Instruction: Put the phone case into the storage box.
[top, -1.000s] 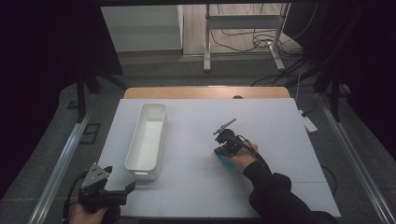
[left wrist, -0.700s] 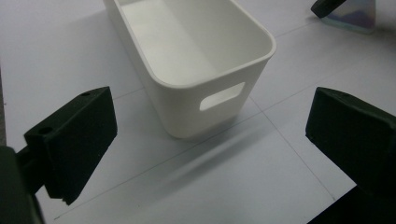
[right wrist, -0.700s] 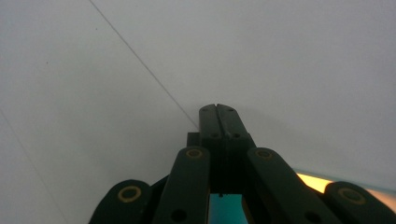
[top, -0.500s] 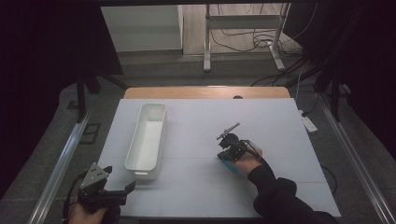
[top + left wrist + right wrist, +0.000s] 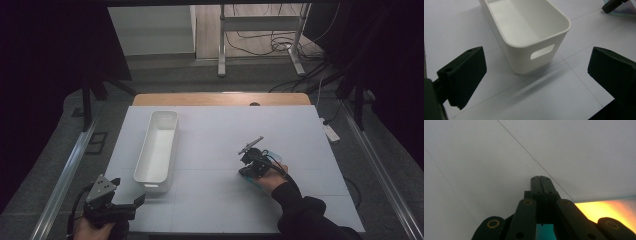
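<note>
A long, narrow white bin (image 5: 157,150) with rounded corners and a slot handle in its near end stands upright and empty on the left half of the tabletop (image 5: 210,140), lengthwise from front to back, its near end close to the front-left corner.

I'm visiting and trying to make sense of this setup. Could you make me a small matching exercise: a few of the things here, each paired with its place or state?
Things:
1. white bin
2. left gripper
3. right gripper
4. table

Places or states:
A. jaws pressed together
B. jaws wide apart, pointing at the bin's handle end
C. covered by a white mat
D. empty, on the table's left half

Pairs: 1-D, 2-B, 3-A, 4-C
</note>
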Demonstrator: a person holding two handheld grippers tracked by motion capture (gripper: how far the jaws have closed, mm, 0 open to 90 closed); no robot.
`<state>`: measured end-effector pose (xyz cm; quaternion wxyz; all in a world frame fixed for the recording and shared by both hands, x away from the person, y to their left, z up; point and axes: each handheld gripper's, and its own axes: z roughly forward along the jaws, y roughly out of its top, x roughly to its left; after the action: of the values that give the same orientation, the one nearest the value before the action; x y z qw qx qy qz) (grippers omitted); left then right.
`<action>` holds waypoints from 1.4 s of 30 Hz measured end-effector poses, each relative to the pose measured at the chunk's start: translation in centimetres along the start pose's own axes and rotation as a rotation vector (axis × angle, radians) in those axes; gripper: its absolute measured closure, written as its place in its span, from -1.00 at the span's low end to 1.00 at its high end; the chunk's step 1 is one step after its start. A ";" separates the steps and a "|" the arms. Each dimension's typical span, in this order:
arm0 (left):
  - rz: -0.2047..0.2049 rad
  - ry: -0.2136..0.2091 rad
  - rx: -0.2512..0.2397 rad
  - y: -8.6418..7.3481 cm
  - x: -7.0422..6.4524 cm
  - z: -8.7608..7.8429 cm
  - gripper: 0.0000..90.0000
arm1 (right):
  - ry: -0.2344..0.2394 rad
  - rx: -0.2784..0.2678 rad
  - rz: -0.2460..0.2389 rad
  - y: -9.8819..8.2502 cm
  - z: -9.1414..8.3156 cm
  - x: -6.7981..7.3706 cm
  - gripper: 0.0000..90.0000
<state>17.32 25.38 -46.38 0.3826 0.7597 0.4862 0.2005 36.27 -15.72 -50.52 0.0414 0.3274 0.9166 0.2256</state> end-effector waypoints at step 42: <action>0.005 -0.001 0.002 0.0 -0.1 0.0 -0.94 | -0.044 0.033 0.120 -5.9 -3.8 -2.7 0.99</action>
<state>17.32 25.30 -46.36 0.3814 0.7614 0.4842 0.2008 34.13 -22.87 -49.93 0.0424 0.3874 0.8977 0.2056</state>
